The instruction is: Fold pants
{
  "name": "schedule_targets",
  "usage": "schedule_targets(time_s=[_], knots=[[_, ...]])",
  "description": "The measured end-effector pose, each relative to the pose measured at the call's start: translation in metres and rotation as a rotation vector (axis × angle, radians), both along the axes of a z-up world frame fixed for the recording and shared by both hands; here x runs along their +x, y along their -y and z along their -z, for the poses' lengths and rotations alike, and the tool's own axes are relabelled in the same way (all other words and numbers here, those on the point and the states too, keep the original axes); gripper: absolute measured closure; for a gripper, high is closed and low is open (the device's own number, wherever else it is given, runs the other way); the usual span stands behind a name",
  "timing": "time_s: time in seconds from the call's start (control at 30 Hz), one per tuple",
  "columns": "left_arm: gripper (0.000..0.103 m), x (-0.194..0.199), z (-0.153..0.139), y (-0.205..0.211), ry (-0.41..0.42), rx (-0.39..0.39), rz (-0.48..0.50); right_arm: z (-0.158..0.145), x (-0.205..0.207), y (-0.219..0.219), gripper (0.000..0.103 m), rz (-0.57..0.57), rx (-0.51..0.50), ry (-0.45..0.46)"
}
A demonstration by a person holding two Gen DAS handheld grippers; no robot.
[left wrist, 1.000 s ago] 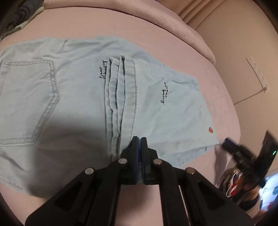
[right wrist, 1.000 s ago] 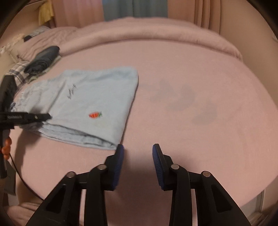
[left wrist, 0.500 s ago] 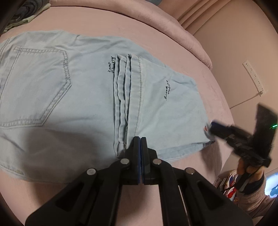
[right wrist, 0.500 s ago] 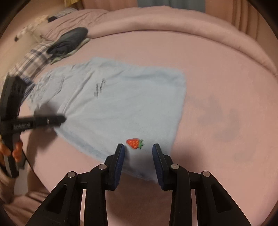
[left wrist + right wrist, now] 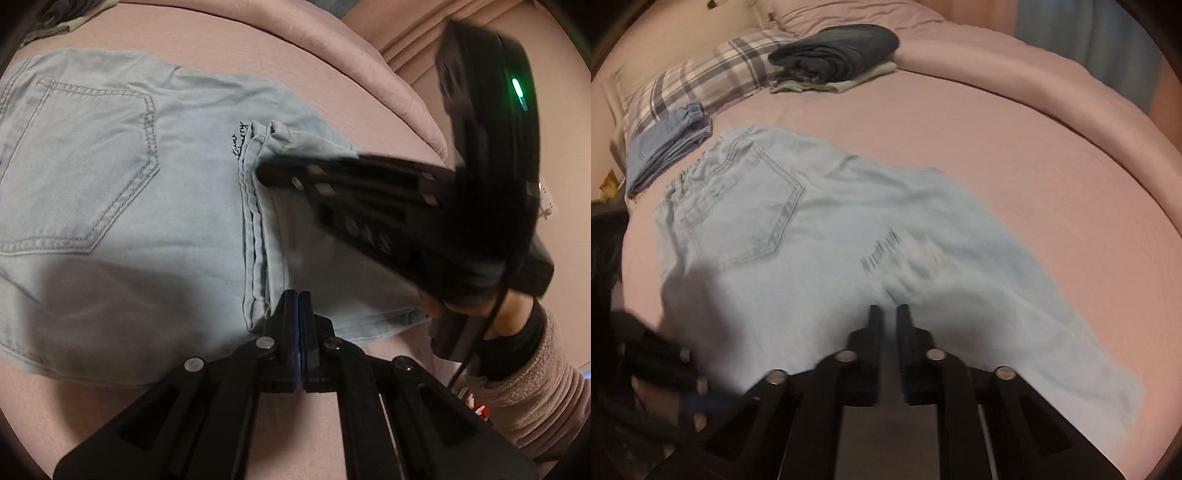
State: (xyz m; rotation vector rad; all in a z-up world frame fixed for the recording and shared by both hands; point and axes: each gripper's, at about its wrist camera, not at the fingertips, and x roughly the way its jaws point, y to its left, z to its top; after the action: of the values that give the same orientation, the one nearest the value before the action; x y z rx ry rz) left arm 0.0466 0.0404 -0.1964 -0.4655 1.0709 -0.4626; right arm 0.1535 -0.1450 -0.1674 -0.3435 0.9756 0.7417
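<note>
Pale blue jeans [image 5: 110,221] lie flat on the pink bed, back pocket to the left, legs folded over so the stacked hems [image 5: 255,229] run down the middle. My left gripper [image 5: 299,295] is shut at the near end of those hems; whether cloth is pinched I cannot tell. My right gripper [image 5: 260,173] reaches in from the right onto the far end of the hems. In the right wrist view the right gripper [image 5: 889,308] is blurred. Its jaws are closing to a narrow slit, with rumpled cloth of the jeans [image 5: 812,240] bunched at the tips.
A folded dark garment pile [image 5: 834,51] and a plaid pillow [image 5: 701,77] sit at the head of the bed, with a folded blue garment [image 5: 668,147] beside them. A rolled pink duvet [image 5: 1034,74] borders the far side. A sleeved hand [image 5: 535,387] holds the right gripper.
The right gripper has swept in from the bed's edge, over the folded legs, to the hems. Its jaws have narrowed from wide to almost shut. The left gripper has hardly moved.
</note>
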Motion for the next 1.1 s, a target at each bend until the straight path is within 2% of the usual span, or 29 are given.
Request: schedule_targets(time_s=[0.17,0.3,0.33,0.37,0.4,0.43,0.5,0.53,0.63,0.73,0.83,0.93,1.1], knots=[[0.101,-0.005,-0.009,-0.006,-0.003,-0.009,0.001,0.001,0.013,-0.004,0.092,-0.007,0.028,-0.086],[0.076,0.001,-0.024,0.006,0.070,0.026,0.026,0.001,0.021,0.005,0.092,0.000,0.075,-0.155],[0.075,0.007,-0.022,0.012,0.064,0.029,0.035,0.001,0.024,0.007,0.092,0.005,0.093,-0.173],[0.075,0.014,-0.017,0.016,0.048,0.028,0.040,0.000,0.026,0.008,0.092,0.008,0.104,-0.182],[0.080,0.016,-0.012,0.015,0.033,0.035,0.035,-0.002,0.027,0.008,0.092,0.014,0.113,-0.184],[0.086,0.017,-0.010,0.012,0.022,0.032,0.018,-0.009,0.025,0.010,0.092,0.026,0.130,-0.169],[0.087,0.017,-0.009,0.005,0.012,0.000,0.009,-0.025,0.019,0.014,0.092,0.019,0.192,-0.130],[0.091,0.015,-0.008,0.002,0.009,-0.005,0.008,-0.035,0.013,0.021,0.092,0.015,0.218,-0.100],[0.096,0.011,-0.007,-0.001,0.013,0.001,0.006,-0.046,0.004,0.036,0.092,0.046,0.158,-0.033],[0.096,0.008,-0.008,-0.005,0.016,-0.002,0.000,-0.029,0.013,0.037,0.092,0.087,0.025,-0.025],[0.096,0.004,-0.008,-0.004,0.020,0.013,0.003,0.000,0.020,0.019,0.092,0.058,-0.061,-0.045],[0.096,0.003,-0.010,-0.002,0.020,0.018,0.000,0.006,0.020,0.007,0.092,0.039,-0.059,-0.024],[0.096,-0.006,-0.013,0.002,0.011,0.013,-0.017,0.004,0.026,0.017,0.092,0.062,0.019,-0.075]])
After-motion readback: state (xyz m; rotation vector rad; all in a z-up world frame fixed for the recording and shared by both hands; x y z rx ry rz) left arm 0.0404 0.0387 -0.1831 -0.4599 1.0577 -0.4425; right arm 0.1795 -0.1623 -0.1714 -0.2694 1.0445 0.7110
